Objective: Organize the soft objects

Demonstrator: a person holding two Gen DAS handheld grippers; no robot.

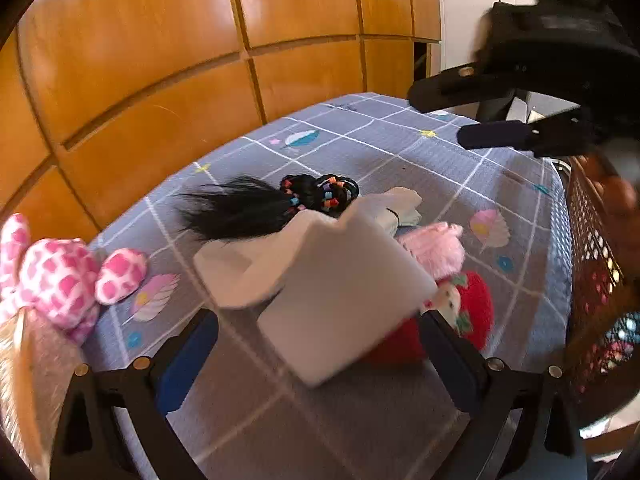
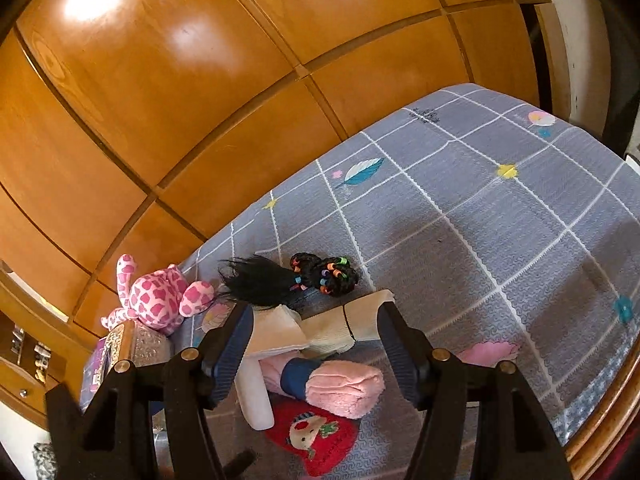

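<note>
Grey checked cloth (image 1: pixel 400 152) over counter, soft things mostly unsorted: judged early in task. Cluster mid-cloth: white sponge block (image 1: pixel 344 304), cream cloth (image 1: pixel 240 276), pink plush roll (image 2: pixel 344 388), red doll cushion (image 2: pixel 316 436), black hair bundle with coloured bands (image 2: pixel 296 280). Pink spotted plush (image 1: pixel 60 276) apart at counter edge. Left tongs (image 1: pixel 320 356) spread wide, sponge block between fingers, contact unclear. Right tongs (image 2: pixel 316 344) spread wide, empty, hovering above cluster.

Left view only: dark mesh basket (image 1: pixel 592 280) with items inside, beside cloth; right tongs overhead. Right view only: shiny box (image 2: pixel 132 344) under spotted plush.
</note>
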